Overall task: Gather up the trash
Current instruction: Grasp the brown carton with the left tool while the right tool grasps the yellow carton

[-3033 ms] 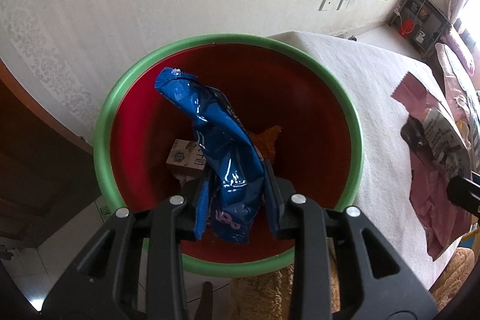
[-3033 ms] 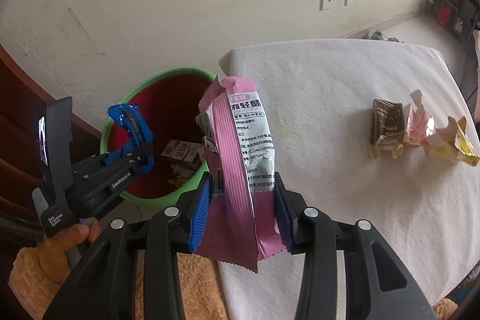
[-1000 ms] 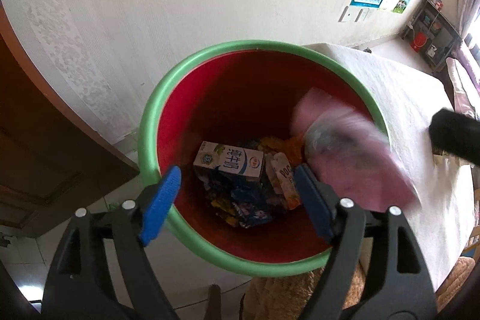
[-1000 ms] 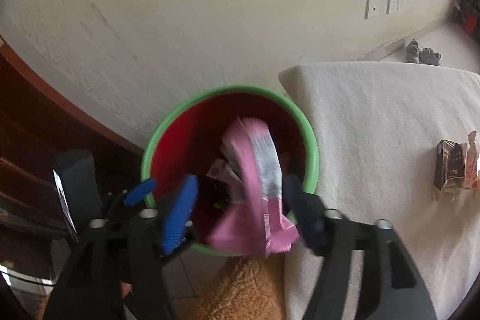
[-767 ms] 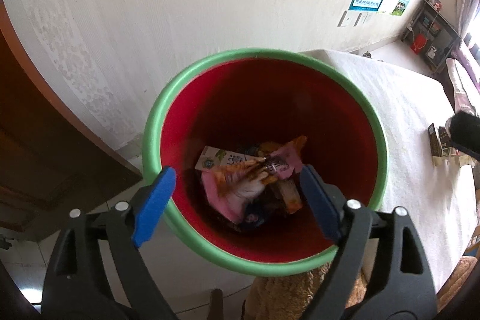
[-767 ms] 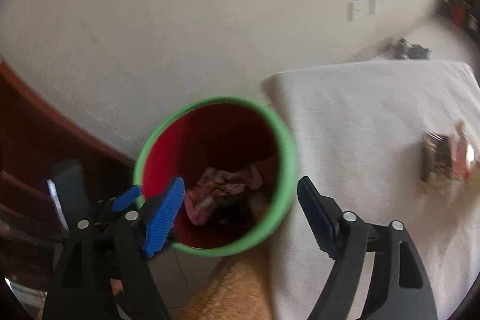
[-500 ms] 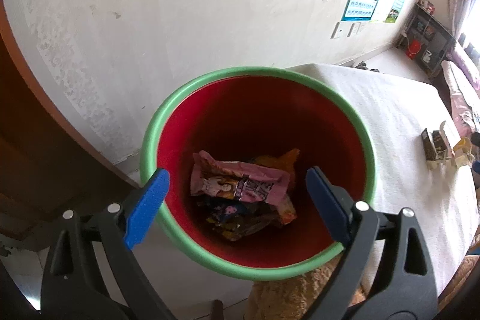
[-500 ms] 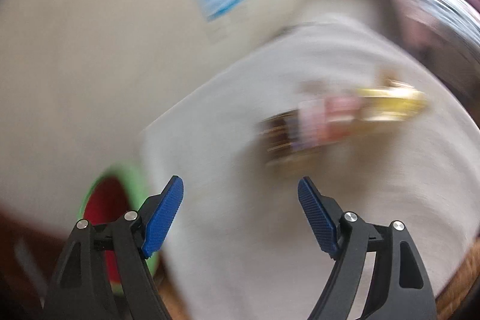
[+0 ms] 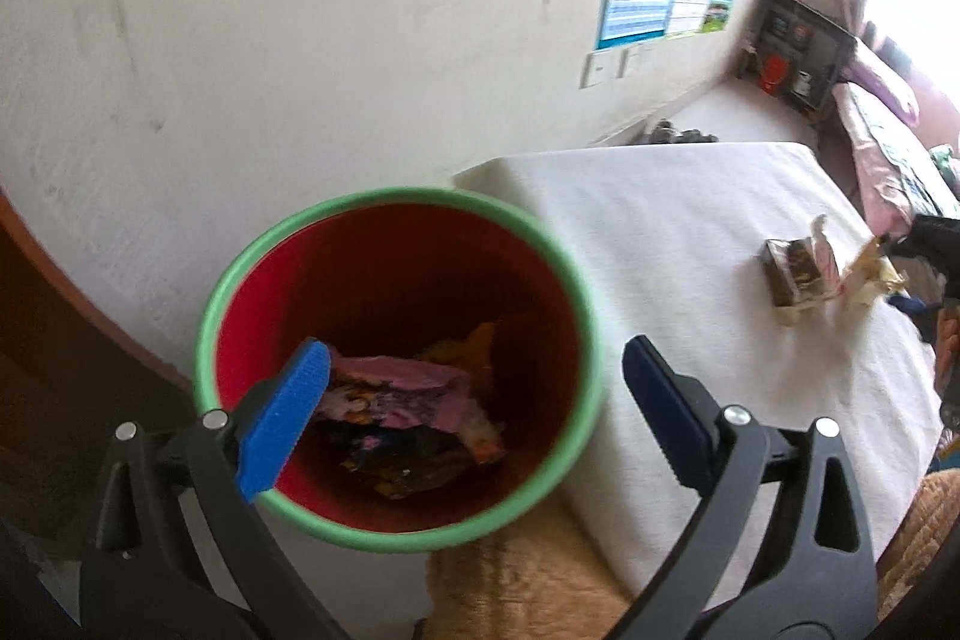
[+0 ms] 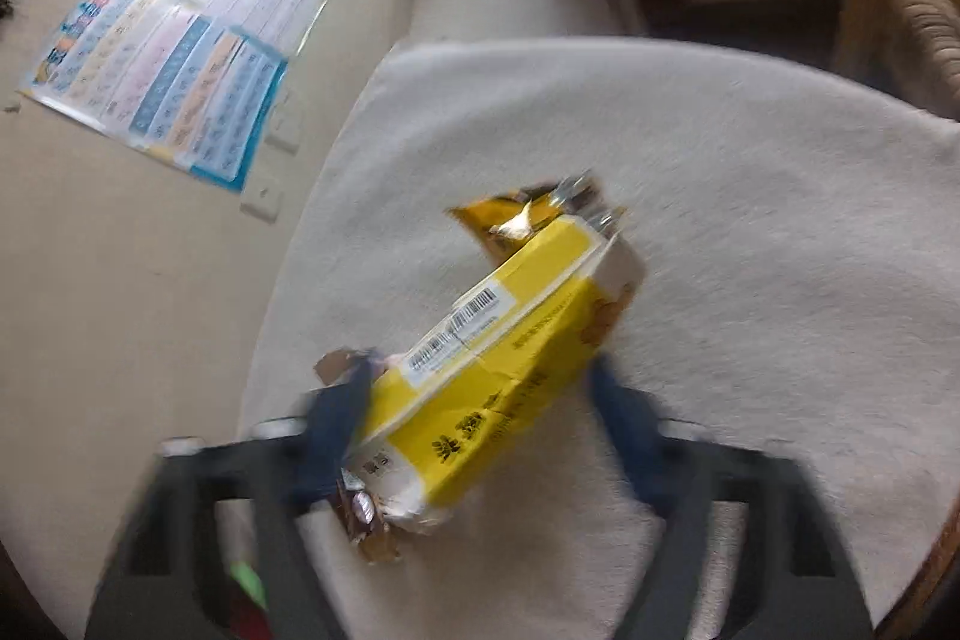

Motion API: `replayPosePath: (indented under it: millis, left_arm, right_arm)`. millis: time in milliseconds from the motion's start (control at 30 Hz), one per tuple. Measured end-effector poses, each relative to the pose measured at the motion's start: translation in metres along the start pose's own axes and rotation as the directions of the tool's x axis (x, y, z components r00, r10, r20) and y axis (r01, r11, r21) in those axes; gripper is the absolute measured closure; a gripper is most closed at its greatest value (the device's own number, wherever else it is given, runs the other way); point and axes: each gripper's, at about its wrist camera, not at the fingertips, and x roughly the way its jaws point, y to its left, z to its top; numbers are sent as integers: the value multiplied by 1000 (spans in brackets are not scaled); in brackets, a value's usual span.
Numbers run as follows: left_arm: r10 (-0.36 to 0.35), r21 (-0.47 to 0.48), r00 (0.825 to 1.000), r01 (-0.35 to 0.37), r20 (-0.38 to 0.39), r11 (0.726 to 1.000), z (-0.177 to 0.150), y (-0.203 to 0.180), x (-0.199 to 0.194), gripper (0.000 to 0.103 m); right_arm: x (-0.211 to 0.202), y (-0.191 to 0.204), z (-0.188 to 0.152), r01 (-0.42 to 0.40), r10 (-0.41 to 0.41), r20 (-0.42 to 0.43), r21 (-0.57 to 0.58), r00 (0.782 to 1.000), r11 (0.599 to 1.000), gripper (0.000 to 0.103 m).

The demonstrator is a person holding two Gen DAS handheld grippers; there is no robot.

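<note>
Yellow box [image 10: 510, 340] flat on the white tablecloth [image 10: 750, 196], torn open at both ends, foil showing at the far end. Long axis diagonal in the right wrist view: near end low and left, far end up and right. Lies right between the right gripper's [image 10: 480, 412] 2 blue pads, left pad [image 10: 336, 418] against or just beside the box's near-left edge, right pad [image 10: 618, 418] beside its right flank with what looks like a sliver of cloth between. Blur too heavy to say whether clamped on it or only straddling: cannot tell. Seen from the left wrist view, far right on the cloth, beside 2 more pieces: a dark carton [image 9: 792, 271] and a pink wrapper [image 9: 831, 262], all close together.

Left gripper [image 9: 474, 406] spread wide, nothing between its pads, hanging over the bin [image 9: 252, 268] at the table's left corner. Bin red inside, green rim, already holding a pink wrapper on top of darker scraps.

Key relation: box well apart from the bin, at the table's other end; right gripper much the nearer, already around it. Pads roughly across the box's short side, so likely a squeeze over the width, then a carry left toward the bin. Risk, as a guess: crushed, open cardboard slipping or tilting in a loose pinch.
</note>
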Motion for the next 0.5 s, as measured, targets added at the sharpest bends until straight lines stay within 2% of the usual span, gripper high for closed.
replayPosePath:
  millis: [100, 200, 300, 433, 500]
  left_arm:
    - [-28, 56, 1000, 27, 1, 998, 3, -27, 1, 7]
    - [-86, 140, 996, 86, -6, 986, 9, -67, 4, 7]
    - [-141, 184, 990, 143, -25, 973, 14, -100, 11, 7]
    - [-215, 219, 972, 230, -92, 948, 21, -152, 32, 7]
    - [-227, 243, 968, 246, -104, 938, 24, -179, 43, 7]
  right_arm:
    - [-17, 5, -10, -52, 49, -34, -107, 998, 993, 87]
    - [-49, 4, -34, -93, 86, -42, -227, 995, 969, 87]
    - [-76, -5, -72, -97, 76, -75, -327, 994, 940, 87]
    - [-88, -32, -120, -78, 29, -142, -355, 989, 932, 87]
    - [-84, -48, -136, -71, 13, -170, -342, 985, 937, 86]
